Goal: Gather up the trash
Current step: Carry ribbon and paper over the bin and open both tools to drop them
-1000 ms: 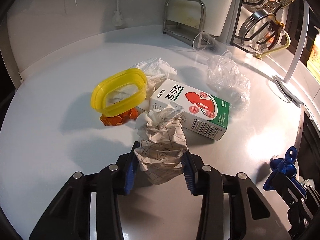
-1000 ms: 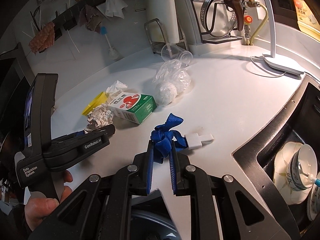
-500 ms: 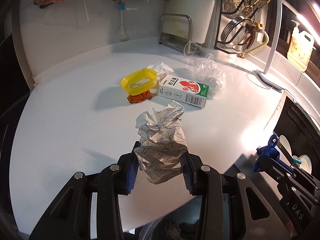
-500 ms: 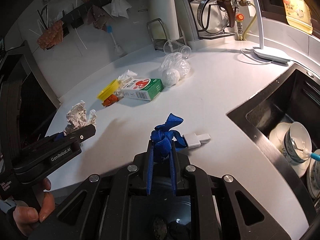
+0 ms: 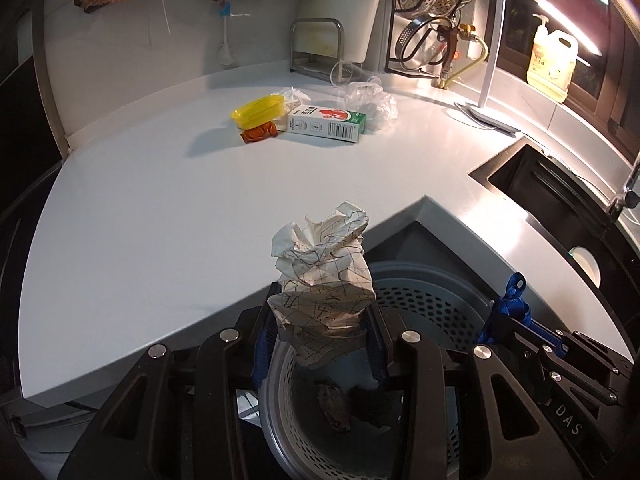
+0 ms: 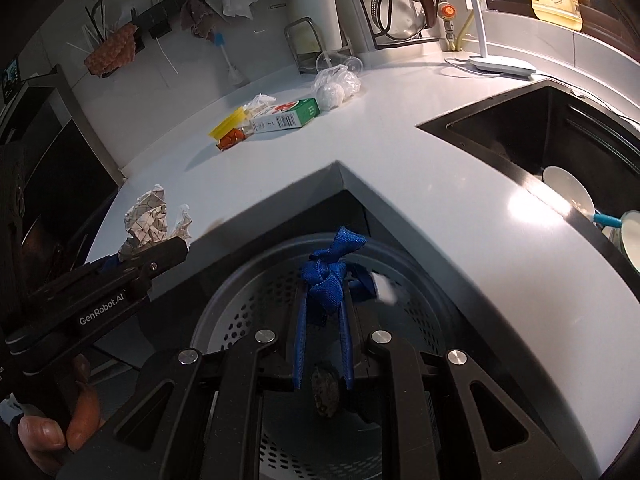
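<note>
My left gripper (image 5: pixel 320 320) is shut on a crumpled ball of checked paper (image 5: pixel 324 264), held over the rim of a grey perforated bin (image 5: pixel 424 300) under the counter's corner. My right gripper (image 6: pixel 323 314) is shut on a knotted blue strap (image 6: pixel 328 266) with a white tag (image 6: pixel 385 287), directly above the same bin (image 6: pixel 240 320). On the counter behind lie a yellow tub (image 5: pixel 258 110), an orange wrapper (image 5: pixel 258 134), a green and white box (image 5: pixel 326 122) and a clear plastic bag (image 5: pixel 370 102). Dark scraps (image 5: pixel 334 404) lie at the bin's bottom.
A black sink (image 6: pixel 520 136) with bowls (image 6: pixel 568 192) is sunk into the counter on the right. A white desk lamp (image 5: pixel 486 114), a pot rack (image 5: pixel 432 20) and a metal stand (image 5: pixel 316 48) line the back wall. A hand (image 6: pixel 60 432) holds the left gripper's grip.
Both grippers have drawn back from the counter, with the paper ball and the blue strap still in them, and now hang over the bin. The trash on the counter has not moved.
</note>
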Motion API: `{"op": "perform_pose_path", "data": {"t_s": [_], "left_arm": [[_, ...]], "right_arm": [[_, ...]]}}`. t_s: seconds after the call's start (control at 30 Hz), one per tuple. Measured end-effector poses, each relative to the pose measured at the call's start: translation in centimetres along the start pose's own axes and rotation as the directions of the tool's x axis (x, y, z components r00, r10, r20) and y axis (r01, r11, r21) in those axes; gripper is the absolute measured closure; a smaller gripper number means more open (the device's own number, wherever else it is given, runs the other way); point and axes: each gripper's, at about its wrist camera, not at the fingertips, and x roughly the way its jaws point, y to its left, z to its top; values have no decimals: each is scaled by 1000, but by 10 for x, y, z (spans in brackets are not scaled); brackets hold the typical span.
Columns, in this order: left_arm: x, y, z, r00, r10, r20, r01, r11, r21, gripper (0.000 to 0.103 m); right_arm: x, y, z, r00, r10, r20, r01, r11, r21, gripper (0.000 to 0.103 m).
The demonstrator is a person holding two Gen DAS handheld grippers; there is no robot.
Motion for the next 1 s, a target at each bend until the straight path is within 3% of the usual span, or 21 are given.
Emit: {"op": "perform_pose_path", "data": {"t_s": [0.43, 1.0], "left_arm": [[5, -2, -52, 997, -23, -68, 25, 999, 27, 65], [10, 4, -60, 996, -20, -92, 23, 999, 28, 61]], "right_arm": [[1, -3, -48, 998, 18, -54, -17, 1000, 14, 89], [18, -2, -50, 996, 18, -87, -18, 1000, 4, 86]]}}
